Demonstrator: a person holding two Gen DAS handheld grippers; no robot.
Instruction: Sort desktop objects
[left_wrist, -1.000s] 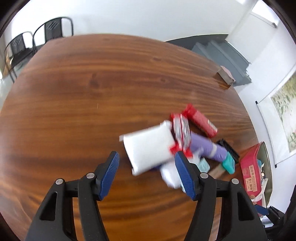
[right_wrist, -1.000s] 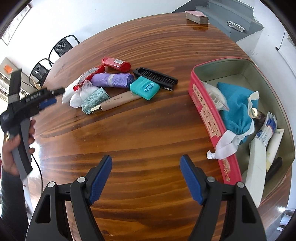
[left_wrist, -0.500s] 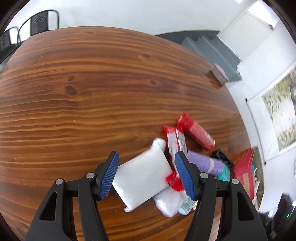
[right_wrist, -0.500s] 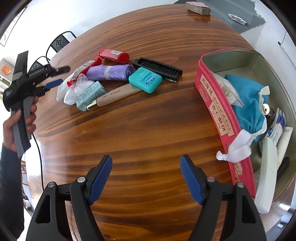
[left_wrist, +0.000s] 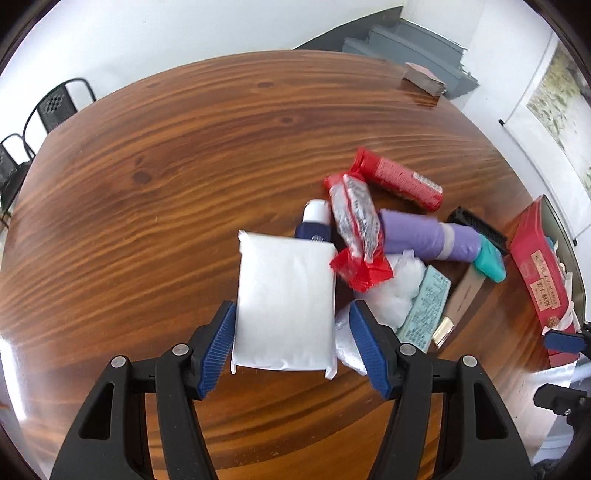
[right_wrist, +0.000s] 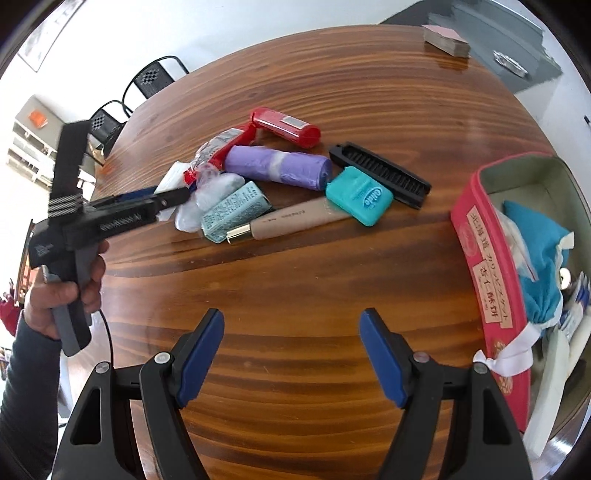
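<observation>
Readable writing is scarce. The teal case (right_wrist: 359, 195) carries a white script logo that seems to read "Colido", though it is too small to be sure. The red tin (right_wrist: 487, 288) at the right of the table (right_wrist: 295, 288) bears two cream labels with East Asian characters. The pale green box (right_wrist: 234, 212) has fine print too small to read, and the beige tube (right_wrist: 295, 221) has a thin line of illegible text.

In the pile at the far left lie one white pack (left_wrist: 284, 302), one red cylinder (right_wrist: 284, 127), one red-ended wrapper (left_wrist: 356, 230), one purple roll (right_wrist: 277, 166), one black comb (right_wrist: 380, 175), plus the case, box and tube.

The left gripper (left_wrist: 291, 343) stands released, its blue pads either side of the white pack's near end, not visibly pressing it. The right gripper (right_wrist: 291, 362) is spread wide over bare wood, holding nothing.
</observation>
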